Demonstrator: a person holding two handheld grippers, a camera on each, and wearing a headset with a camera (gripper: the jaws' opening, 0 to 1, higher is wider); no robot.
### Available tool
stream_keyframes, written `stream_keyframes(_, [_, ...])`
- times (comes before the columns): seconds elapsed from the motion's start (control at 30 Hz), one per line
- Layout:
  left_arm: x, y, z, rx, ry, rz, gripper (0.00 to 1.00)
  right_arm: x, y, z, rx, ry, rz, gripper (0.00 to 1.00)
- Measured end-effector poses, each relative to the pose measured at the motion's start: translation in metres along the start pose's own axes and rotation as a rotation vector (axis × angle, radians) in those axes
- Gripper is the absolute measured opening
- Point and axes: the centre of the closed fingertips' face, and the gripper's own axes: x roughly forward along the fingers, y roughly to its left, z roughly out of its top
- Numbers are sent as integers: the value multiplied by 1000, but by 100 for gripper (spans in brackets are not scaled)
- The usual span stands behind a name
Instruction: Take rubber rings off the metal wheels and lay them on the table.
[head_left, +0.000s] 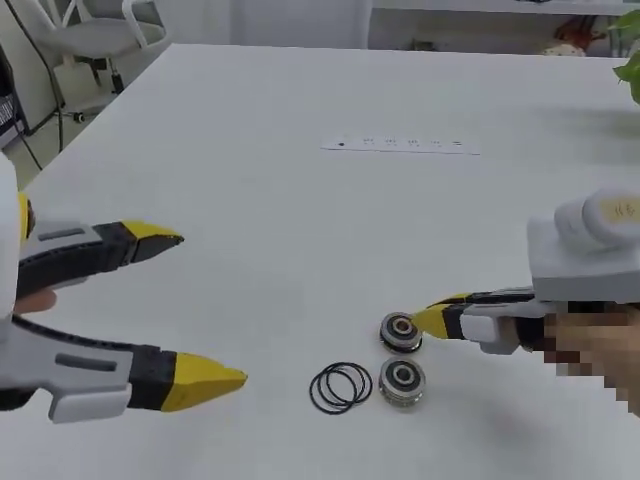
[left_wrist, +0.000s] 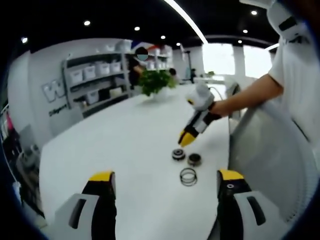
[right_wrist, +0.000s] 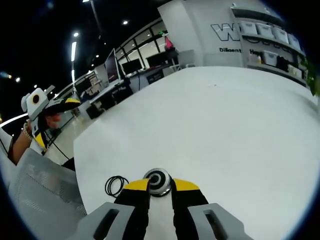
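Yellow-tipped left gripper (head_left: 210, 308) wide open, empty, near left, round metal far wheel (head_left: 400, 331) flat, hub up, at nearly closed right gripper (head_left: 428, 319), grip unclear, thin black rubber rings (head_left: 341, 386) flat, left of near wheel (head_left: 402, 381)

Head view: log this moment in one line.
left gripper open | right gripper at farther wheel, grip unclear | rubber rings on table

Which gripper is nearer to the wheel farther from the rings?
Right. The right gripper has its tips at that wheel; the left gripper hangs open, well away beyond the rings.
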Motion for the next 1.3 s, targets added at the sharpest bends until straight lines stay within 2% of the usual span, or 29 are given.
stream_keyframes(0.1, [6, 6, 14, 28, -18, -8, 84, 1, -1, -8, -19, 33, -3, 15])
stream_keyframes(0.23, [15, 10, 32, 77, -36, -25, 83, 3, 0, -11, -41, 46, 12, 17])
stream_keyframes(0.43, [31, 13, 52, 123, -52, -60, 82, 5, -2, -17, -88, 72, 9, 22])
stream_keyframes(0.67, [59, 6, 76, 178, -81, -117, 78, 8, -3, -17, -121, 66, 15, 25])
stream_keyframes(0.73, [72, 4, 81, 210, -94, -123, 73, 8, -4, -17, -136, 63, 13, 27])
stream_keyframes(0.8, [86, 2, 82, 237, -93, -123, 66, 8, -4, -18, -144, 65, 16, 28])
stream_keyframes(0.97, [116, -12, 89, 228, -127, -160, 64, 9, -5, -19, -170, 66, 17, 28])
stream_keyframes(1.07, [130, -16, 88, 223, -129, -181, 59, 10, -5, -18, -187, 63, 22, 27])
stream_keyframes(1.13, [143, -14, 82, 222, -120, -179, 57, 10, -5, -18, -195, 62, 25, 27])
stream_keyframes(1.2, [154, -6, 71, 220, -97, -156, 56, 11, -6, -19, -204, 61, 28, 27])
stream_keyframes(1.3, [169, 0, 55, 152, -90, -146, 53, 12, -7, -19, -212, 62, 30, 26])
